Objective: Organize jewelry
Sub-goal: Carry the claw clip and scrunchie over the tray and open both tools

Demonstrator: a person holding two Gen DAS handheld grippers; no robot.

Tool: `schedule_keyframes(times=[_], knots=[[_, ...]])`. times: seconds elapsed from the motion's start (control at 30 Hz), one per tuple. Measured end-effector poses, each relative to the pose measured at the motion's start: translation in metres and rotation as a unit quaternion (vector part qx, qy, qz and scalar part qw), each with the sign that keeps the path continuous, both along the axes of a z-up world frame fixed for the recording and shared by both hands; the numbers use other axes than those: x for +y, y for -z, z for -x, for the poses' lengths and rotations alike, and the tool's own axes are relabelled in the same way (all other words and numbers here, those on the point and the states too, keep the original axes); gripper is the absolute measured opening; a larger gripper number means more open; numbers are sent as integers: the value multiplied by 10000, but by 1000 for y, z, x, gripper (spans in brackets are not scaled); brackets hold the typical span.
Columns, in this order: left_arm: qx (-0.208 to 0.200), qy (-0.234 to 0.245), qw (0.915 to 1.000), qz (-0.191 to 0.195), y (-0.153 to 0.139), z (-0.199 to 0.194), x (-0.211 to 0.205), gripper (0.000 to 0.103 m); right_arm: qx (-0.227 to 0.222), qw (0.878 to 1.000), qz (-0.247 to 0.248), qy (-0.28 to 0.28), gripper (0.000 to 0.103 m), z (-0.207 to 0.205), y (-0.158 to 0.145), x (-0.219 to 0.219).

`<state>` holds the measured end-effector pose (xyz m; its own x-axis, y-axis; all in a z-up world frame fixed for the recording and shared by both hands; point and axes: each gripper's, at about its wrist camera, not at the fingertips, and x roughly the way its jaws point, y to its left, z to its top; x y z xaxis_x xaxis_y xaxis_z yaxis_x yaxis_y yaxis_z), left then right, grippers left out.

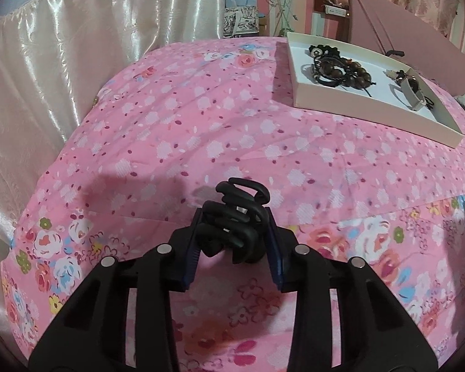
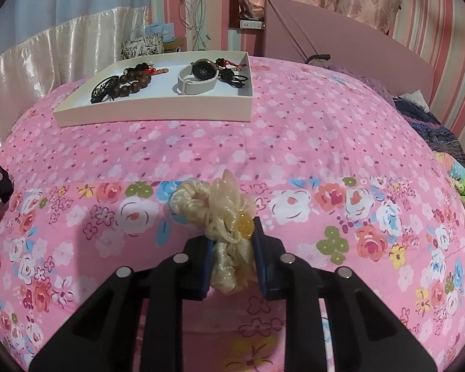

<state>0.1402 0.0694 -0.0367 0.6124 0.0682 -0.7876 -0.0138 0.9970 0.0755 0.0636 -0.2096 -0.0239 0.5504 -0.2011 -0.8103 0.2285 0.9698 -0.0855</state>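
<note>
**Both Grippers Loaded, Tray Waits Across the Bed**

While each wrist view sees the same pink floral bedspread (image 1: 201, 124), each shows a different catch. Only the left view shows the left gripper (image 1: 234, 235) clenched on a black claw clip (image 1: 237, 220), the clip's curved teeth jutting forward past the blue pads (image 1: 190, 251), above the sheet. Only the right view shows the right gripper (image 2: 231, 254) clamped on a cream scrunchie (image 2: 220, 217) with a gauzy bow and an amber bead; its front loop seems to rest on the flowered border of the sheet.

At the right view's left edge a sliver of the left gripper and its clip appears, well apart from the scrunchie.

Across the bed lies a white tray (image 2: 152, 111), far from both grippers. From the right view its contents read plainly: wooden bead bracelets (image 2: 135, 80) and black cords at left, a watch (image 2: 198, 77) with a pale strap at centre, small charms and black hair ties at right. From the left view the tray (image 1: 375, 105) sits upper right and the beads (image 1: 353, 73) lie nearer the camera than the watch (image 1: 414, 93).

Behind it stands a pink headboard (image 2: 341, 37). Printing on a bag beyond the bed in the left view is too small to read.
</note>
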Motion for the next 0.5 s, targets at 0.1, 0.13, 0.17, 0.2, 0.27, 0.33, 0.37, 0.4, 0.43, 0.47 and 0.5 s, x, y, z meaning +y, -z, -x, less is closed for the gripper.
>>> schedule_keyframes(times=[0.1, 0.13, 0.17, 0.2, 0.27, 0.33, 0.37, 0.4, 0.43, 0.47, 0.5], knots=[[-36, 207, 9997, 100, -7, 6, -10, 36, 1, 10000, -30, -52, 23, -1, -4, 0], [-65, 271, 9996, 91, -11, 8, -15, 36, -6, 10000, -39, -75, 23, -2, -7, 1], [-84, 312, 9994, 86, -13, 9, -19, 36, -12, 9999, -52, -86, 22, -2, -9, 1], [-97, 381, 9992, 113, -17, 11, -24, 36, -15, 9999, -94, -118, 22, -4, -13, 1], [-124, 593, 9979, 247, -28, 13, -37, 36, -29, 9997, -159, -165, 22, -8, -19, 1], [-172, 744, 9967, 271, -37, 13, -49, 36, -76, 9996, -172, -209, 22, -15, -30, 2], [-222, 856, 9958, 242, -44, 12, -60, 36, -116, 9995, -171, -244, 22, -20, -37, 3], [-248, 913, 9953, 227, -48, 11, -66, 36, -154, 9994, -167, -279, 22, -23, -42, 5], [-289, 1003, 9943, 212, -55, 9, -75, 36, -214, 9991, -144, -343, 22, -29, -51, 8], [-329, 1065, 9936, 194, -61, 6, -82, 36, -252, 9989, -108, -383, 22, -33, -56, 10], [-370, 1107, 9930, 187, -67, 3, -88, 36, -320, 9985, -38, -441, 22, -40, -65, 13]])
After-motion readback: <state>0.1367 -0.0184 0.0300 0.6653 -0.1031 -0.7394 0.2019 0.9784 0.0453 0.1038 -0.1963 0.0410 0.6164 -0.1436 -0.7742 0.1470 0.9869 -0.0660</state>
